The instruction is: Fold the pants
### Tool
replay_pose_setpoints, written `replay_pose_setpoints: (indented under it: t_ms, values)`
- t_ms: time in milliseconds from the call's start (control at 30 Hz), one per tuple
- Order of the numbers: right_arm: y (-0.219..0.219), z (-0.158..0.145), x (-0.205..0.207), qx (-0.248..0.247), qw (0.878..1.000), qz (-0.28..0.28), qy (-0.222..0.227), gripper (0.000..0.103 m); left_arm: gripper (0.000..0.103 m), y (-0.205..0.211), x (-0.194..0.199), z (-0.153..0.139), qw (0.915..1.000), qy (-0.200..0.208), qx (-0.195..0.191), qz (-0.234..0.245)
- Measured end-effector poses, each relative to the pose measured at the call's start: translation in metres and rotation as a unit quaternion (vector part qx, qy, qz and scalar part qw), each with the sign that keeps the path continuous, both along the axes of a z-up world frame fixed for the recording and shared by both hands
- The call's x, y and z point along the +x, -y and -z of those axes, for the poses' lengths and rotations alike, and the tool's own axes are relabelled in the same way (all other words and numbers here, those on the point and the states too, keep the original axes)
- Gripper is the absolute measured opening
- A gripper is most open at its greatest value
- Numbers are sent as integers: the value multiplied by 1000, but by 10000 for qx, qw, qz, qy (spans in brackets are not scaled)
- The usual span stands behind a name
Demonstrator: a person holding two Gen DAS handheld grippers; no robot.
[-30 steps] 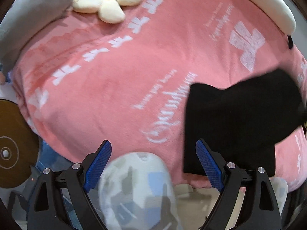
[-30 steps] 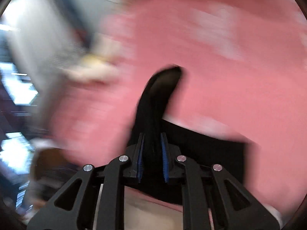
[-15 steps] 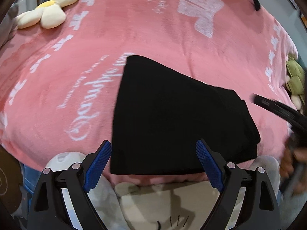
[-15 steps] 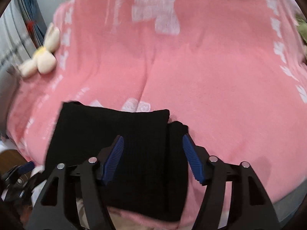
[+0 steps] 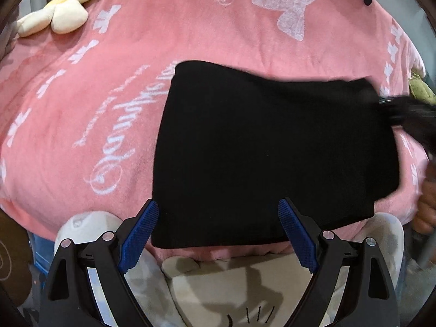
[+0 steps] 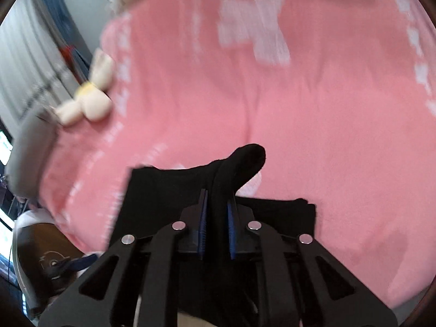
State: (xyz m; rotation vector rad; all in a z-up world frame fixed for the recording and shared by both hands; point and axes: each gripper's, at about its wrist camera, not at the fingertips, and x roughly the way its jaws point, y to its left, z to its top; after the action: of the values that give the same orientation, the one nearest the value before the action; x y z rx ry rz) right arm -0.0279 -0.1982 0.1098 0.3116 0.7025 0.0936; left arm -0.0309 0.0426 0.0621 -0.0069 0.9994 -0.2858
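The black pants (image 5: 272, 152) lie folded into a flat rectangle on the pink blanket (image 5: 109, 87), near its front edge. My left gripper (image 5: 218, 231) is open and empty, hovering just above the front edge of the pants. My right gripper (image 6: 217, 212) is shut on the right edge of the pants (image 6: 234, 169), and a black fold sticks up past its pads. In the left wrist view the right gripper (image 5: 403, 111) is a dark blur at the pants' right edge.
A cream flower plush (image 5: 62, 11) lies at the blanket's back left, and it also shows in the right wrist view (image 6: 90, 100). A green plush (image 5: 419, 90) sits at the right edge. A brown round object (image 6: 51, 250) stands beside the bed at the left.
The right gripper was open over the pants half a second ago and has now shut on their right edge. The left gripper has stayed open near the front edge.
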Motion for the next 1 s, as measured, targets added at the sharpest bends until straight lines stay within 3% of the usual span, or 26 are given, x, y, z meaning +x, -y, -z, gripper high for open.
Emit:
replay_pose_setpoints:
  t_ms: [67, 100, 167, 200, 300, 367, 467, 533, 600, 633, 667, 700, 733, 800, 867, 900, 1000]
  values:
    - [-2, -4, -17, -133, 9997, 158, 94, 13, 87, -2, 0, 1, 10000, 13, -15, -20]
    - [-1, 9, -18, -390, 9986, 355, -75, 15, 87, -2, 1, 3, 10000, -23, -39, -46]
    - [8, 56, -3, -940, 9904, 704, -728, 17, 87, -2, 4, 7, 9997, -143, -135, -113]
    - [18, 84, 2, -1158, 9790, 1125, -1243, 18, 87, -2, 4, 8, 9996, -161, -171, -126]
    - [34, 72, -30, 34, 9882, 1386, -644, 18, 87, 1, -1, 5, 10000, -59, -29, -39]
    - [29, 50, -45, 108, 9904, 1354, -262, 19, 87, 0, -5, 4, 10000, 22, 76, 13]
    - [15, 43, -30, 417, 9962, 628, -427, 19, 87, -1, -6, 10, 10000, -29, 61, -28]
    - [6, 55, -15, 96, 9965, 459, -686, 18, 87, 2, -4, 15, 9998, -149, 69, -69]
    - [7, 72, -8, -499, 9905, 899, -912, 19, 87, 3, -4, 15, 9998, -120, 115, -94]
    - [11, 78, -7, -565, 9868, 1140, -997, 18, 87, 3, -5, 14, 9998, -110, 142, -79]
    - [20, 81, -10, -273, 9865, 1321, -929, 18, 87, 3, -6, 13, 9998, -110, 152, -60]
    - [25, 81, -14, -15, 9870, 1368, -846, 24, 87, 2, -7, 13, 9998, -103, 159, -36]
    - [30, 82, -13, 206, 9867, 1390, -814, 42, 87, 0, -7, 14, 9998, -86, 181, -16]
    - [31, 87, 0, 236, 9875, 1268, -909, 48, 87, 1, -8, 17, 9996, -60, 261, -14]
    - [28, 96, 19, -28, 9877, 1138, -1077, 30, 87, 5, -4, 22, 9995, -99, 312, -15]
    - [25, 93, 26, -155, 9880, 1107, -1071, 8, 87, 7, -2, 23, 9994, -106, 327, -22]
    - [18, 61, 27, -220, 9928, 961, -682, 9, 87, 13, 0, 23, 9991, -50, 412, 1]
